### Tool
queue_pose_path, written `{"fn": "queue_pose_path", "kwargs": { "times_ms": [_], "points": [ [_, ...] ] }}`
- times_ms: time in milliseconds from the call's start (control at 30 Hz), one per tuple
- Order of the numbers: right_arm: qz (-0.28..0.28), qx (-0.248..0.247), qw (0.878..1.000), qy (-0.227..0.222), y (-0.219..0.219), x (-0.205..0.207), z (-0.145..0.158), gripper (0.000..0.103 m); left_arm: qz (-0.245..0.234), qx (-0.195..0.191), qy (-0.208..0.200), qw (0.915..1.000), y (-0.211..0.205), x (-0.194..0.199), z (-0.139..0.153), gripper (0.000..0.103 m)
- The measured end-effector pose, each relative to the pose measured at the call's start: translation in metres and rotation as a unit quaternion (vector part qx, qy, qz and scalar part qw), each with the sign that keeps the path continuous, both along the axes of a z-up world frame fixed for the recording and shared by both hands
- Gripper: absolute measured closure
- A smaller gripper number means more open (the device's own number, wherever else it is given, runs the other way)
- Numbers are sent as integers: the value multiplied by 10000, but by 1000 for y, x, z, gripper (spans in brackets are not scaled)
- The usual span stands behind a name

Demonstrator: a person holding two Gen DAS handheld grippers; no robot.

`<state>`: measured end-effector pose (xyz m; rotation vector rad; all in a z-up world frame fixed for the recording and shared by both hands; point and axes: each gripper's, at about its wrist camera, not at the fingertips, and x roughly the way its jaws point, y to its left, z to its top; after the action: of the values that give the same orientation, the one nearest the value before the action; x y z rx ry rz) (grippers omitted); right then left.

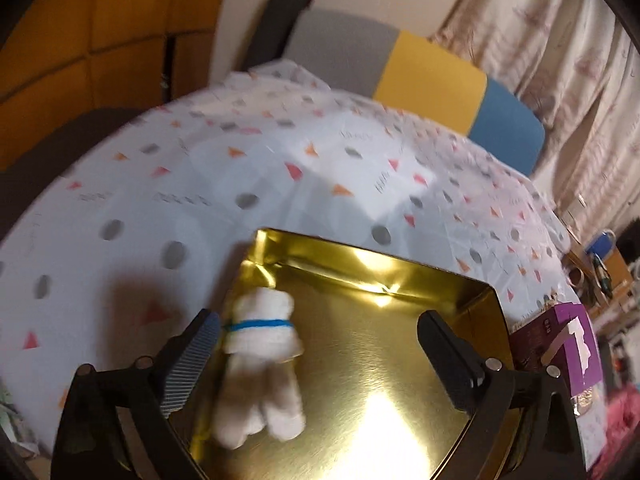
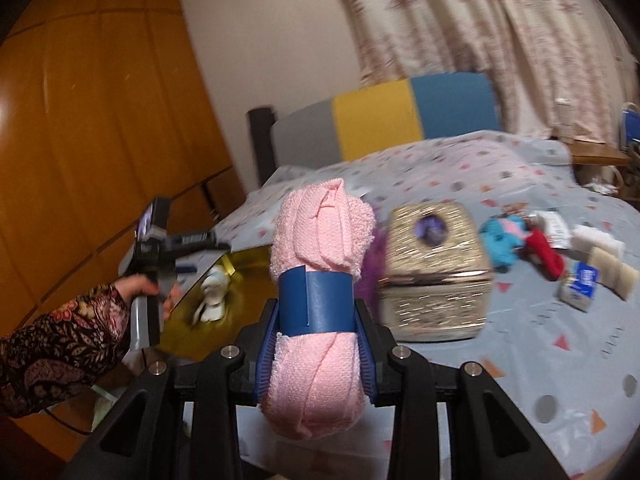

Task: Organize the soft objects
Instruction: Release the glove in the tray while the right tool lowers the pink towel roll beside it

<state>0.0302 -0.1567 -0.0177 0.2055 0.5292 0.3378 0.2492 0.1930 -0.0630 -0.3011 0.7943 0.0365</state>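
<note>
Fingers [image 1: 320, 344] spread (wide) above gold tray [image 1: 360, 380].

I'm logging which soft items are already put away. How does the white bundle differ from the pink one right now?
The white bundle lies free in the gold tray, between the open fingers of the left hand-held gripper; the pink bundle is clamped in the right hand-held gripper, above the bed. White has a thin blue band, pink a wide one. Both are soft rolled cloth.

It was a home bedroom: a bed covered by a white sheet printed with grey dots and orange triangles [image 1: 280, 168] stood against a grey, yellow and blue padded headboard [image 2: 400, 116], beside tall orange-brown wooden wardrobe doors [image 2: 100, 128] and pale floral curtains [image 2: 500, 28].
</note>
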Motion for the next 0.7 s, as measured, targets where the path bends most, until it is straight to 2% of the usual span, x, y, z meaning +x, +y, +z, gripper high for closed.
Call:
{"fn": "queue_pose_path", "kwargs": {
  "times_ms": [133, 367, 567, 700],
  "points": [
    [515, -112, 9978, 405, 34, 25, -7, 68, 312, 379, -109, 9987, 6, -36, 5, 1],
    [1006, -64, 9874, 1221, 86, 83, -21, 68, 519, 209, -261, 9981, 15, -92, -2, 1],
    [1233, -26, 9804, 1539, 122, 121, -27, 68, 528, 279, -181, 9981, 16, -114, -13, 1],
    [1309, 63, 9753, 1776, 142, 153, -33, 68, 586, 134, -111, 9981, 21, -123, -19, 1]
  ]
}}
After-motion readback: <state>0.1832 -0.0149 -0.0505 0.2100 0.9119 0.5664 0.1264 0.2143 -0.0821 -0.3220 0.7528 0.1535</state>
